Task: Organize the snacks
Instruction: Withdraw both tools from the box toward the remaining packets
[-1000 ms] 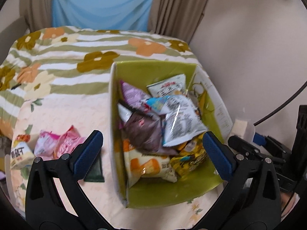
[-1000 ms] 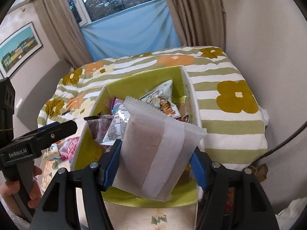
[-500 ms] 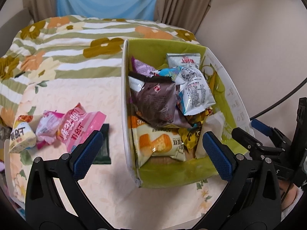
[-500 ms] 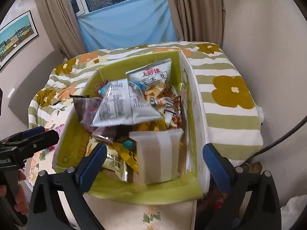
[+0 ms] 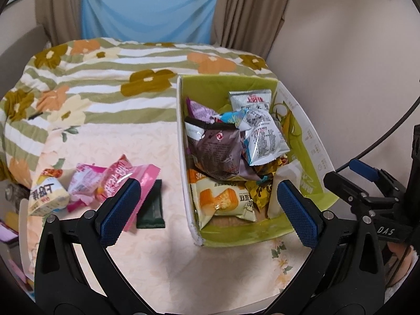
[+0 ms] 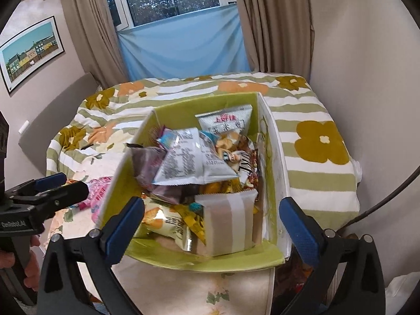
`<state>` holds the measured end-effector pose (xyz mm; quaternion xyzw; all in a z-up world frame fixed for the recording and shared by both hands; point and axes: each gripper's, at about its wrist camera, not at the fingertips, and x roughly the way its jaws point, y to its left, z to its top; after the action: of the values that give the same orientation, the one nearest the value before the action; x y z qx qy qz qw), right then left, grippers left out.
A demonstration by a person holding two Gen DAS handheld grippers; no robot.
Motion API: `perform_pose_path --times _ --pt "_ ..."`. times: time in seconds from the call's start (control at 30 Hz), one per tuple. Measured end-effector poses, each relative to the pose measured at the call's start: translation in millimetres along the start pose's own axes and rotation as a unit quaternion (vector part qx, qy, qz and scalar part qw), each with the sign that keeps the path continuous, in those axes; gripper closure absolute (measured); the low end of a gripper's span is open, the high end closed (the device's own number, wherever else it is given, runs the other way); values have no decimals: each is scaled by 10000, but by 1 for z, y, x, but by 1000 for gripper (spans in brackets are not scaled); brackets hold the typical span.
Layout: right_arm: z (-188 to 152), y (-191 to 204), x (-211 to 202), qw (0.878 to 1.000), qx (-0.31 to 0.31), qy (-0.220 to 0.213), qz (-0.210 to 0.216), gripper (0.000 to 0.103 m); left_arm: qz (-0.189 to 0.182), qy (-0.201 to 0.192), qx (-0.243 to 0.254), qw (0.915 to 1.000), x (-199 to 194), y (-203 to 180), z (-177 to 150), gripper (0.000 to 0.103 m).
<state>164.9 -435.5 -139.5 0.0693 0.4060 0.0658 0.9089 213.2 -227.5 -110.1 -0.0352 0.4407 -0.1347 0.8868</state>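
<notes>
A green box [image 5: 309,141] on the table is piled with snack packets. A pale packet with a white stripe [image 6: 228,220] stands in its near right corner, also seen in the left wrist view [image 5: 284,181]. My right gripper [image 6: 212,227] hovers over that corner with its jaws opening wide; the pads touch nothing. My left gripper [image 5: 208,210] is open and empty above the box's near left wall. Left of the box lie pink packets [image 5: 118,181], a dark green bar [image 5: 152,207] and a yellow-white packet [image 5: 47,197].
A flowered, striped cloth [image 5: 105,84] covers the far half of the table. A beige wall [image 5: 354,65] stands close on the right, with curtains and a blue sheet behind. A black cable [image 6: 380,204] curves past the right edge. A hand [image 6: 31,270] holds the left gripper's handle.
My right gripper let go of the pale striped packet, which dropped into the box's near right corner, and its jaws spread wide. My left gripper drew back, bringing the loose snacks further into view.
</notes>
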Motion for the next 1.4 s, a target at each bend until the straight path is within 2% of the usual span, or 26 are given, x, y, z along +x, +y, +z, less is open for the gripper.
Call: perform_pose_path --times 0.17,0.33,0.53,0.73,0.97,1.07,1.13,1.3,1.4 --pt "9 13 -16 9996 -34 -130 248 1 195 -169 -26 9997 -25 12 -4 0" --pt "18 37 -22 9984 -125 -186 526 1 439 -400 -338 9977 -54 42 -12 0" --pt "24 78 -26 9967 -407 -309 627 1 712 -602 -754 9928 -85 98 -20 0" --pt "25 137 -19 9946 -689 -311 712 1 898 -655 -1091 9878 -110 168 -22 0" --pt "25 204 8 9924 -806 -144 921 1 897 -454 -1341 9859 -112 245 -15 0" --pt "24 231 24 9915 -904 -15 936 1 900 -228 -1392 9859 -102 278 -10 0" --pt "23 247 38 9910 -940 135 948 1 882 -66 -1452 9854 -92 295 -7 0" --pt "24 278 73 9897 -1008 476 902 1 569 474 -1591 9845 -53 337 1 0" --pt "24 290 94 9885 -1138 662 737 1 361 779 -1596 9834 -25 351 4 0"
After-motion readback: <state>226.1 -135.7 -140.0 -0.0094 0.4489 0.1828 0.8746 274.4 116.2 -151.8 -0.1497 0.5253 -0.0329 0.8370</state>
